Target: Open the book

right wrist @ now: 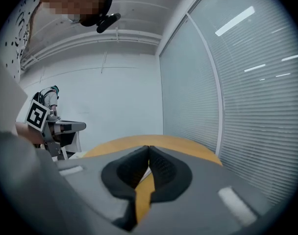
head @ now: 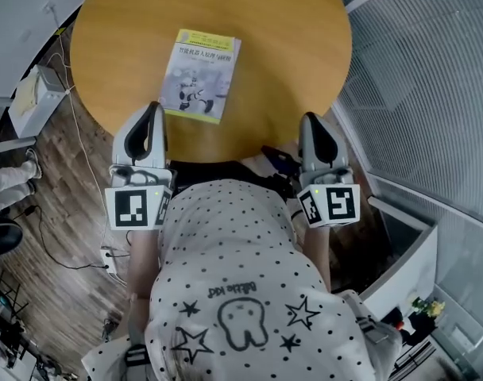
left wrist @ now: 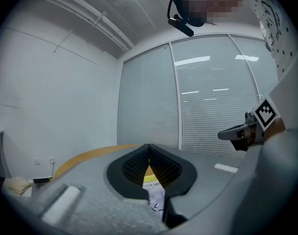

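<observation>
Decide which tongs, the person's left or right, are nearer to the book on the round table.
Left. The left tongs point at the book's near left corner, close beside it. The right tongs are well off to its right.

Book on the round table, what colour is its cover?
The book is pale grey-blue with a yellow strip along its far end; clearest in the head view.

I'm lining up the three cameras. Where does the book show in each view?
Head view: the book lies closed in the upper middle of the picture, on the round wooden table.
Left gripper view: low centre, a sliver of its yellow-topped cover shows in the dark slot.
Right gripper view: not clearly in it; the slot shows mostly wood.
Shared landmark: the table, whose curved edge also shows at and.
</observation>
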A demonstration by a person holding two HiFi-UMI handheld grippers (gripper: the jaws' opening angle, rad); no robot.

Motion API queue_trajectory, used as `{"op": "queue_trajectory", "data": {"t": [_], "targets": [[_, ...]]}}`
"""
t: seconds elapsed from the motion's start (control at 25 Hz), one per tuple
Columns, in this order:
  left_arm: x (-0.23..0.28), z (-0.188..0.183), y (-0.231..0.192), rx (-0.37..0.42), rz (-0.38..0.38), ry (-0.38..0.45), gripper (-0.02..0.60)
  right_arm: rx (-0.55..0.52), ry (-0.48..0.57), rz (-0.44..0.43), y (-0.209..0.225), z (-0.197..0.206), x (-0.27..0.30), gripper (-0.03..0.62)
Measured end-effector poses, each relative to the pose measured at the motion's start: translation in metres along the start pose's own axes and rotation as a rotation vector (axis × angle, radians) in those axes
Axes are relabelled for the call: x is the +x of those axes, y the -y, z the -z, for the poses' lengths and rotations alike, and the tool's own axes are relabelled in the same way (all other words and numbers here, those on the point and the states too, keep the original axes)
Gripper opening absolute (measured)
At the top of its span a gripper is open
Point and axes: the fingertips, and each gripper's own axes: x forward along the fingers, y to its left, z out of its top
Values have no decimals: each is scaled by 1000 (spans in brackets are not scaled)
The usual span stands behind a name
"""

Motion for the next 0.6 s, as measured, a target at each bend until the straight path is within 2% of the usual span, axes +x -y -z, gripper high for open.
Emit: {"op": "queue_trajectory", "data": {"t": [0.6], "targets": [[-4, 6, -2, -13, -6, -10, 11, 4, -14, 9, 0, 0, 0, 5]]}}
